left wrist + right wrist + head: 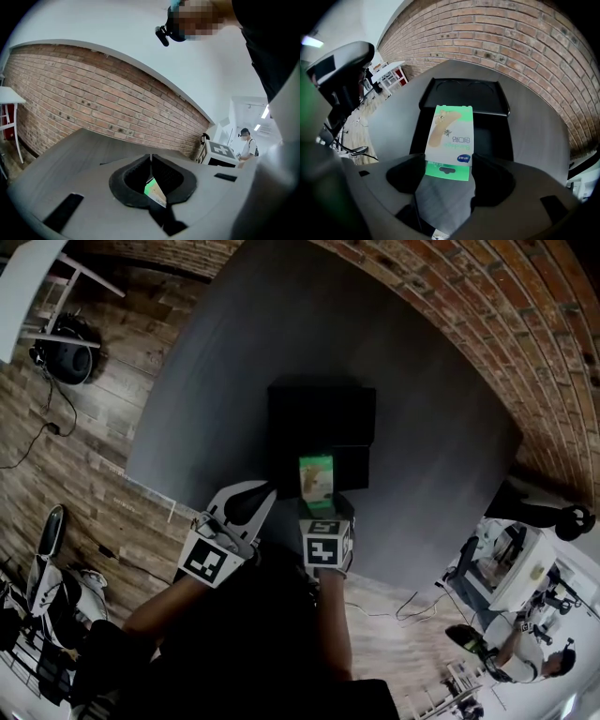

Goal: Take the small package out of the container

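The container [487, 96] is a black open tray. Over its near end the small package [450, 136], a flat green-and-white card, sits pinched by the right gripper [449, 164].

I'm in what looks like a lab or studio workspace. A bare brick wall [487, 315] runs behind my grey table [234, 352], and the wood-plank floor [84, 456] has loose cables [53, 427] trailing across it. A white desk [28, 287] stands by the wall. Off to my right there's a brightly lit white area with a bench of equipment [506, 568] and 1 person [244, 143] busy there.
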